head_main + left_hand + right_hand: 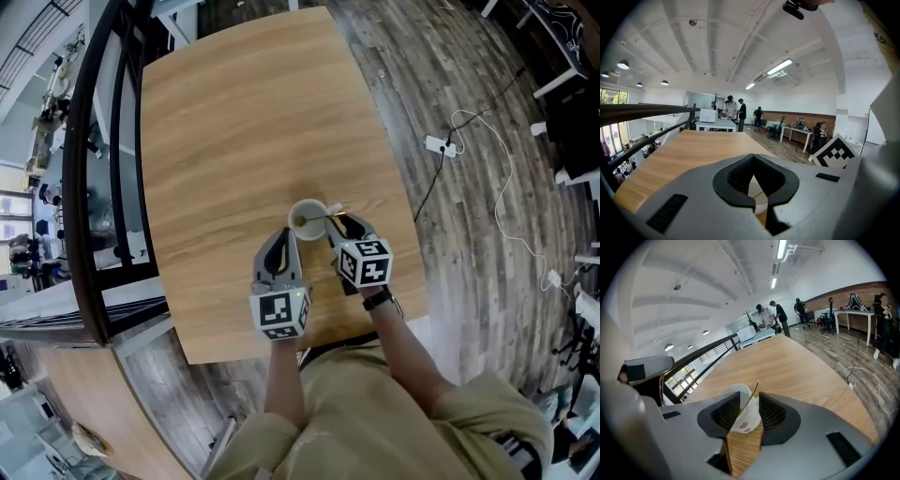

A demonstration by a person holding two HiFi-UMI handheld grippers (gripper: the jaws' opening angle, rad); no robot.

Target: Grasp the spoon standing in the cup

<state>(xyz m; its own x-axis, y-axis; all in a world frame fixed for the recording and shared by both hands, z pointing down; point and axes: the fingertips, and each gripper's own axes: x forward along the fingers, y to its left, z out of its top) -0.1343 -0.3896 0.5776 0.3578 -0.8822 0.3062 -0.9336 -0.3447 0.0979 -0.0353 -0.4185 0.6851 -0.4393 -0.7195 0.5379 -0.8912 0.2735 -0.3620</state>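
A white cup (pixel 307 208) stands on the wooden table (pixel 234 122) near its front edge. A thin spoon (pixel 323 217) stands in it, its handle leaning right over the rim. My right gripper (pixel 337 225) is just right of the cup, open. In the right gripper view the spoon handle (pixel 751 397) rises between the two pads of the right gripper (pixel 749 409), with the cup (pixel 740 420) just beyond; neither pad presses on it. My left gripper (pixel 281 236) sits at the cup's near left, shut and empty. The cup (pixel 757 192) shows through the hollow of the left gripper (pixel 761 202).
A dark railing (pixel 94 141) runs along the table's left side. On the plank floor to the right lie a power strip (pixel 439 145) and white cables. People (pixel 778 315) stand at tables far across the room.
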